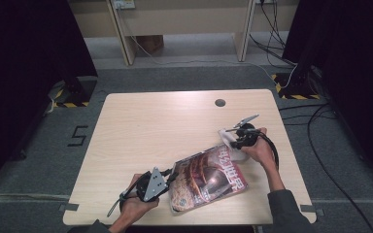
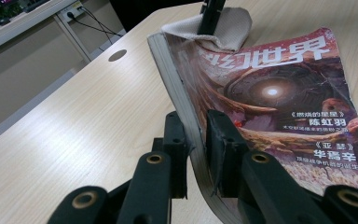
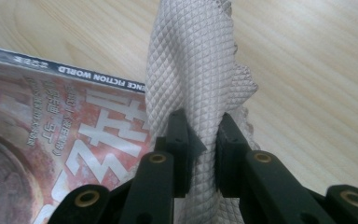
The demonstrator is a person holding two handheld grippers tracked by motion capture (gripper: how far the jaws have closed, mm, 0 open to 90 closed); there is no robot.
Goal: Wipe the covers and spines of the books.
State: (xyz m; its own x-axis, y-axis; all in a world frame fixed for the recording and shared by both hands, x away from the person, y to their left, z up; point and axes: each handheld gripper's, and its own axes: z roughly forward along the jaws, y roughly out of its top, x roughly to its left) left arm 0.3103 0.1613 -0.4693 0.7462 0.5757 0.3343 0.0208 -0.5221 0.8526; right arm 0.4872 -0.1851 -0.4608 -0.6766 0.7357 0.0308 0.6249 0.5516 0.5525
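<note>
Magazine [image 1: 208, 177] and cloth [image 3: 193, 74] near table's [image 1: 150, 121] front-right corner.
Left gripper [image 2: 196, 140] clamps the magazine's spine edge; right gripper [image 3: 200, 140] pinches the grey cloth.

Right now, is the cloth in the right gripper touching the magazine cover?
Touching. In the left gripper view the cloth lies draped over the far top edge of the magazine, with no gap between them; the right gripper is clamped on it.
</note>
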